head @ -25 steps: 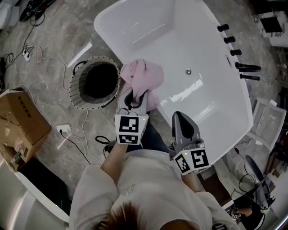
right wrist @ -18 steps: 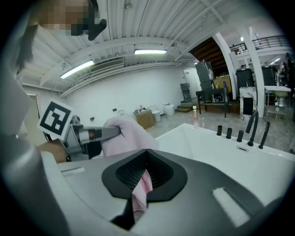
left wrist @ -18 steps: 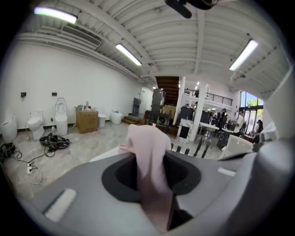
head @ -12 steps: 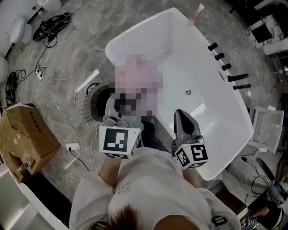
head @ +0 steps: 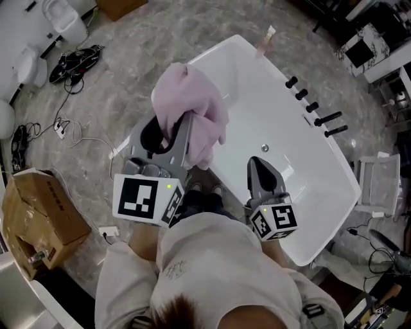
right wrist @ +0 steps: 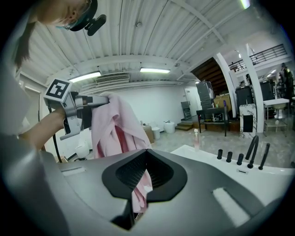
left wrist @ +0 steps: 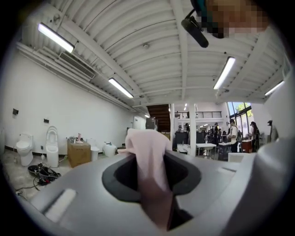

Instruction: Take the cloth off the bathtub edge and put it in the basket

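My left gripper [head: 176, 125] is raised high and level, shut on the pink cloth [head: 192, 109]. The cloth drapes over and between its jaws and hangs clear of the white bathtub [head: 347, 186]. In the left gripper view the cloth [left wrist: 147, 156] runs up between the jaws and flops over their tips. My right gripper [head: 260, 166] hovers over the tub's near rim, jaws together and empty. From the right gripper view I see the cloth [right wrist: 110, 124] dangling from the left gripper [right wrist: 87, 103] just beyond the right gripper [right wrist: 146, 151]. The basket is hidden behind the left gripper and cloth.
Black taps [head: 308, 106] line the tub's right rim and a small bottle [head: 266, 38] stands at its far end. A cardboard box [head: 38, 212] sits on the floor at left, with cables [head: 70, 58] and white toilets [head: 58, 19] beyond.
The left gripper has lifted the cloth off the tub edge and risen well above the basket, now covering it. The right gripper rose slightly.
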Tool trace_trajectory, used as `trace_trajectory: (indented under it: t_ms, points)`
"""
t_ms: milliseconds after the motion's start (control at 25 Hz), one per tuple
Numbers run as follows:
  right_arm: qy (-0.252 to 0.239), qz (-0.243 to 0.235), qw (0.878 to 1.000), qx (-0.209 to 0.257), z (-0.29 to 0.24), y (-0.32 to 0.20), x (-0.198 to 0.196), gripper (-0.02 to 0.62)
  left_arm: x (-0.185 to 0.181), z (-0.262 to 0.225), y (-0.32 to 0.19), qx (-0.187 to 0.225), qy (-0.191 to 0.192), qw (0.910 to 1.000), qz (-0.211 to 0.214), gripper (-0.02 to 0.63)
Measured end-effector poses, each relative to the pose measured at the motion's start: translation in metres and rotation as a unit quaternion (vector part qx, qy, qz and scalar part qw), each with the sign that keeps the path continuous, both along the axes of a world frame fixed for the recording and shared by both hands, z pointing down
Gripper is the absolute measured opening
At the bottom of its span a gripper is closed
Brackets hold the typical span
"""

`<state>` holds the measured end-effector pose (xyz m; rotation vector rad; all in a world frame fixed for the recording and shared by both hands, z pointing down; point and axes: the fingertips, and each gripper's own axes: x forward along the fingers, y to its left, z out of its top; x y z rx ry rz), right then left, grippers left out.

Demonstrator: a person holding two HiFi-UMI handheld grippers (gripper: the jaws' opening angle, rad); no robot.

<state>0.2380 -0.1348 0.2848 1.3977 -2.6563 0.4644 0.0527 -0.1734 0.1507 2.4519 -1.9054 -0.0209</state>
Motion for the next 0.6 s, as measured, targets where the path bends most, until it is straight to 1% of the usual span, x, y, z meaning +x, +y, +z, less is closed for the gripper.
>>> trace_trajectory:
  t_ms: [120,240,360,600]
  points:
    - [-0.002,0.008,1.000,0.019,-0.014,-0.004,0.000,-0.001,-0.004,-0.027,0.003,0.022,0.000,0.9998,0.000,0.160]
    - [-0.006,0.017,0.999,0.037,-0.025,-0.007,0.000,0.000,-0.012,-0.044,0.006,0.036,0.005,0.9993,-0.010,0.160]
    - [-0.010,0.025,0.999,0.047,-0.031,-0.011,0.001,-0.001,-0.018,-0.050,0.005,0.044,0.005,0.9988,-0.018,0.160]
    - [-0.013,0.026,0.998,0.058,-0.039,-0.017,-0.003,-0.001,-0.023,-0.049,0.001,0.042,0.004,0.9989,-0.022,0.161]
